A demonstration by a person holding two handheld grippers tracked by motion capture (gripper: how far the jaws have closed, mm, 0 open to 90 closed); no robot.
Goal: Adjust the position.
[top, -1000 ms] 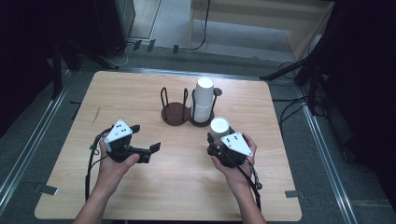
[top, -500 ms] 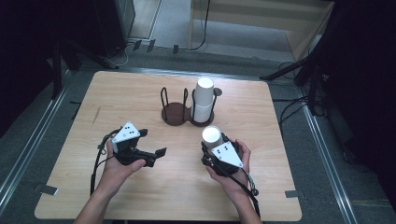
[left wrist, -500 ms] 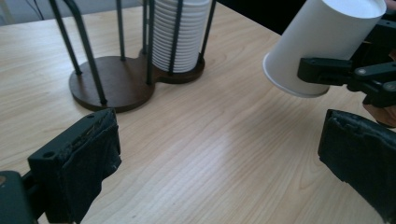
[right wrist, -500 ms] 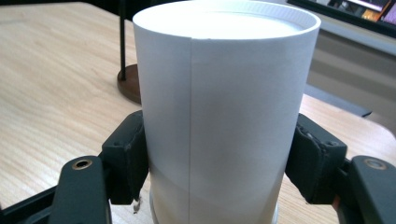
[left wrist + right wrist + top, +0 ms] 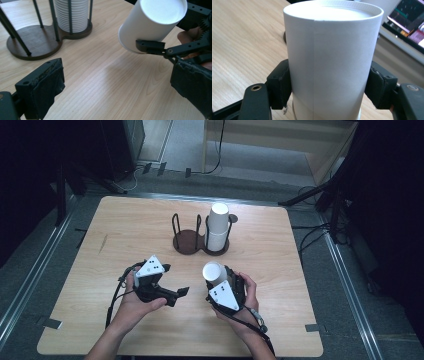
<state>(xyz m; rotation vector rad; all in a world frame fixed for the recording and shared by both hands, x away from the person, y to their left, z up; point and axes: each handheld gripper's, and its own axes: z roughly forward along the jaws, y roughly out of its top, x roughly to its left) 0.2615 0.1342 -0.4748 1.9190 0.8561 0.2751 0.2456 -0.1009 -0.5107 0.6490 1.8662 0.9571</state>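
Note:
My right gripper [image 5: 218,281] is shut on a white paper cup [image 5: 213,272], its pads [image 5: 279,87] pressing both sides near the rim. The cup [image 5: 329,57] is held off the table with its closed bottom pointing away from the gripper. In the left gripper view the same cup [image 5: 150,25] hangs at upper right, clamped by the other gripper's jaw. My left gripper [image 5: 120,85] stands open and empty just left of the cup. A dark two-bay cup holder [image 5: 188,241] at mid-table holds a stack of white cups [image 5: 217,227] in its right bay.
The holder's left bay [image 5: 30,43] is empty, with thin upright rods around it. The wooden table [image 5: 125,235] has bare room on every side of the hands. Cables and dark stands lie on the floor beyond the far and right edges.
Both hands have drawn toward each other and a little toward the near edge. The right gripper has carried the cup left and lower; the left gripper has moved right, still open.

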